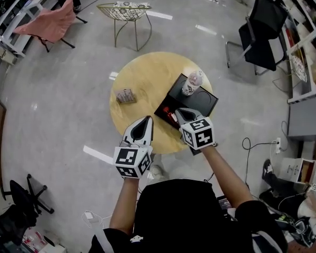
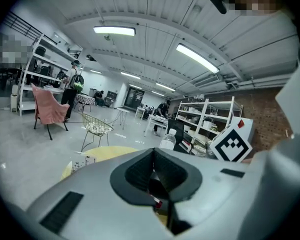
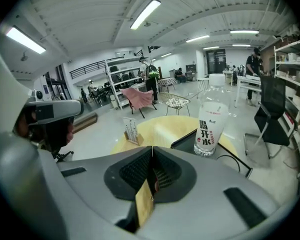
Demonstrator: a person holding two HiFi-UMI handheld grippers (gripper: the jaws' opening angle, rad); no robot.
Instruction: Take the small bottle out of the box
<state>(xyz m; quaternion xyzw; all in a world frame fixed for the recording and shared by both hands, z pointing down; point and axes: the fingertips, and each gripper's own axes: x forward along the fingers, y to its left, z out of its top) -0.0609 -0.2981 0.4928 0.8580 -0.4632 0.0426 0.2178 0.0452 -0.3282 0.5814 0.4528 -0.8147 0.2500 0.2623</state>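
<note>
A black shallow box (image 1: 206, 102) lies on the right side of the round yellow table (image 1: 147, 73). A clear water bottle (image 1: 192, 83) with a white cap stands upright in it; the right gripper view shows the bottle (image 3: 210, 115) ahead and to the right. A small red object (image 1: 169, 115), likely the small bottle, lies at the box's near-left edge. It is partly hidden by my right gripper (image 1: 178, 111), which hovers over it with its jaws shut. My left gripper (image 1: 148, 119) is shut too, just left of the box, over the table's near edge.
A small patterned card holder (image 1: 125, 95) stands on the left part of the table. Around the table are a wire chair (image 1: 125, 12), a pink folding chair (image 1: 50, 22) and a black office chair (image 1: 260, 30). Shelving lines the right side of the room.
</note>
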